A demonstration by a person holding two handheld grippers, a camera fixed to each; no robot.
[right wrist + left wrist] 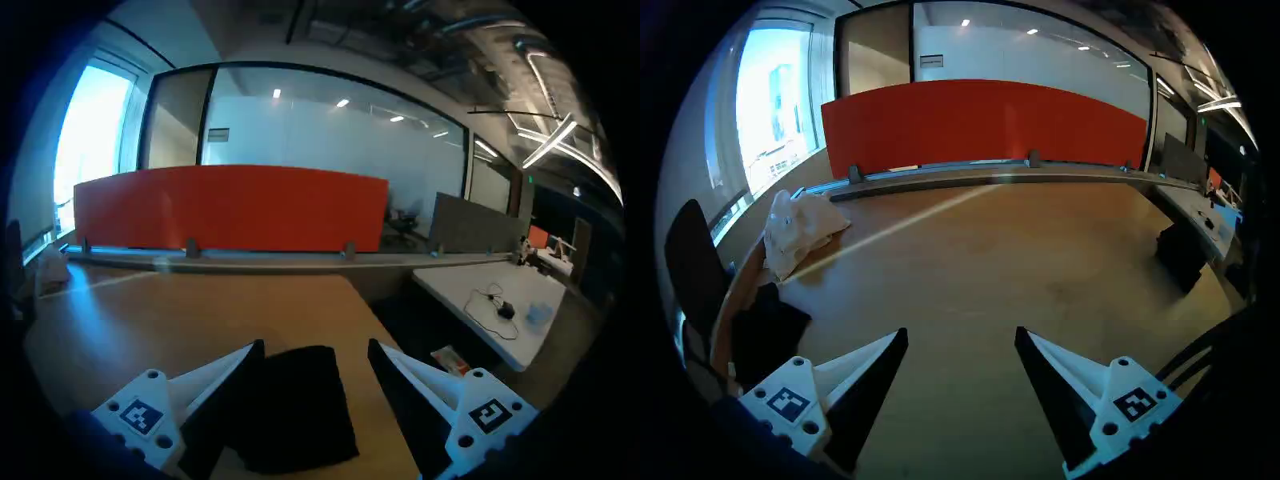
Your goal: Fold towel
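**Operator:** State of the jaws?

**Technician:** The left gripper (960,332) stands wide open, with nothing between its fingers. It hovers above the bare wooden desk (1000,256) and touches nothing. The right gripper (314,344) is also wide open. A flat dark cloth (296,404) lies on the desk below the gap between its fingers, close to the desk edge. Whether the fingers touch that cloth cannot be told; they do not press on it.

**Operator:** Where is the towel?

**Technician:** The white towel (800,228) lies crumpled at the far left of the desk, near the orange divider panel (984,128) and well apart from both grippers. Folding has not begun, by my judgement.

**Operator:** Procedure for the step in hand?

**Technician:** Bring the left gripper to the heap first, as it faces the heap more directly. Keep the jaws wide until one edge or corner is between them. Grip a single layer, not the bunch. Draw the towel onto the open desk centre and spread it flat before any fold. Another dark item (760,328) sits just below the heap; avoid snagging it.
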